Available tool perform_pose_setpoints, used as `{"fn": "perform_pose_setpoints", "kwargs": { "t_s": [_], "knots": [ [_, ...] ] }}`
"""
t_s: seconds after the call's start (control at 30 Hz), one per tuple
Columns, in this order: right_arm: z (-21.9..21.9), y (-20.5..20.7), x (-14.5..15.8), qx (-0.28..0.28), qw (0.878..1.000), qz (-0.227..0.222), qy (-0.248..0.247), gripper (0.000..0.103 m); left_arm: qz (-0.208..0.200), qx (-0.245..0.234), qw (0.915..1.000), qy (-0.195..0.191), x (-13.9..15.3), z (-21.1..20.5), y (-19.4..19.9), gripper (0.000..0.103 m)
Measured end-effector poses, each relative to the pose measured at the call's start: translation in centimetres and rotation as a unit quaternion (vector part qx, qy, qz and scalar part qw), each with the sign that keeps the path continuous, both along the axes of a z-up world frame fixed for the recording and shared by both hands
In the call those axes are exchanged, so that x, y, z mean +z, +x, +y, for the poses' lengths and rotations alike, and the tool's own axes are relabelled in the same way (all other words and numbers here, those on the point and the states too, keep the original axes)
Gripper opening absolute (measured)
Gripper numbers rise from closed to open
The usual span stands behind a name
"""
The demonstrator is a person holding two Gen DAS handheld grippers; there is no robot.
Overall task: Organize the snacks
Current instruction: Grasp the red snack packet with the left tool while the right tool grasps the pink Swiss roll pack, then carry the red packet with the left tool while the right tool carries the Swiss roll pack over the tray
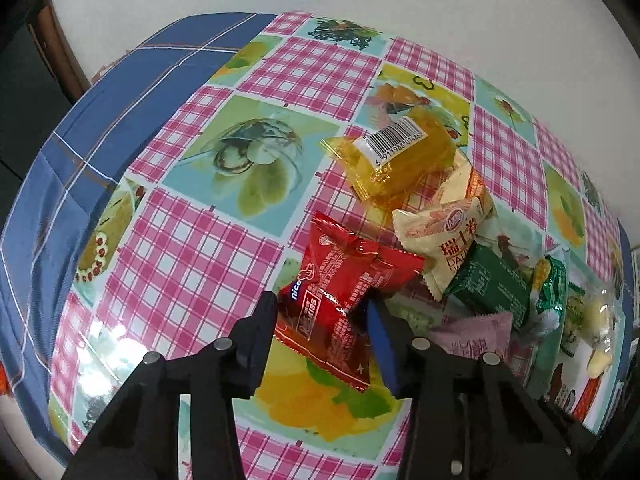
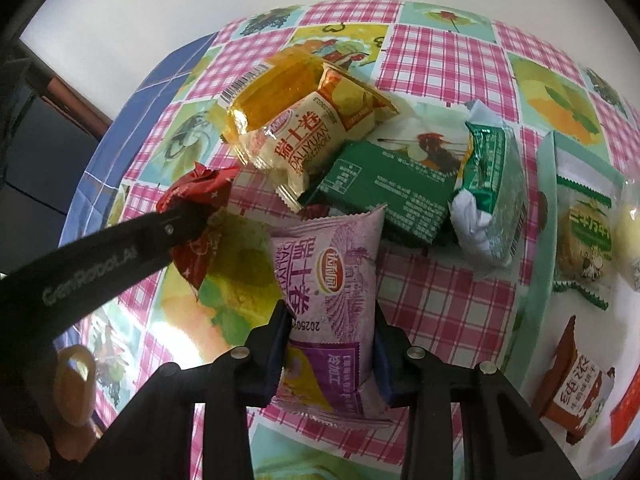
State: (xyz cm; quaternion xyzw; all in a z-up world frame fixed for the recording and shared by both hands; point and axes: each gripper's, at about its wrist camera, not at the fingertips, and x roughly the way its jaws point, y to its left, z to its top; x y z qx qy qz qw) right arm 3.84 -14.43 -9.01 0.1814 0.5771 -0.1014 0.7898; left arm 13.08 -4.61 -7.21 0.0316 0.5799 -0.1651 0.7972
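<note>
We see bare tablecloth (image 1: 192,248) at left of the left wrist frame; the snack pile (image 1: 472,248) crowds its right side.

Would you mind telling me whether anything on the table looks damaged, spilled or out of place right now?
Nothing looks spilled or torn. The snacks lie in a loose, overlapping heap: the yellow packet rests on the cream packet, which overlaps the green box. The red packet is crumpled where the left gripper pinches it.

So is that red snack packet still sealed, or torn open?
Sealed, as far as it shows: the red packet looks puffed, its crimped ends intact, pinched between the left tool's fingers.
</note>
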Motion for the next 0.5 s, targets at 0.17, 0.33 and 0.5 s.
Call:
{"fn": "perform_pose_setpoints", "kwargs": {
  "t_s": [0.17, 0.33, 0.5],
  "knots": [
    [0.1, -0.5, 0.1, -0.004, 1.000, 0.003, 0.001, 0.039, -0.005, 0.002, 1.0000, -0.008, -0.1, -0.1, 0.5, 0.047],
    [0.2, -1.0, 0.3, -0.011, 1.000, 0.003, 0.004, 0.039, 0.004, -0.002, 1.0000, 0.000, -0.7, -0.7, 0.6, 0.038],
    [0.2, -1.6, 0.9, -0.017, 1.000, -0.006, 0.014, 0.039, 0.011, -0.006, 0.9998, -0.013, -0.2, -0.9, 0.3, 0.033]
  ]
}}
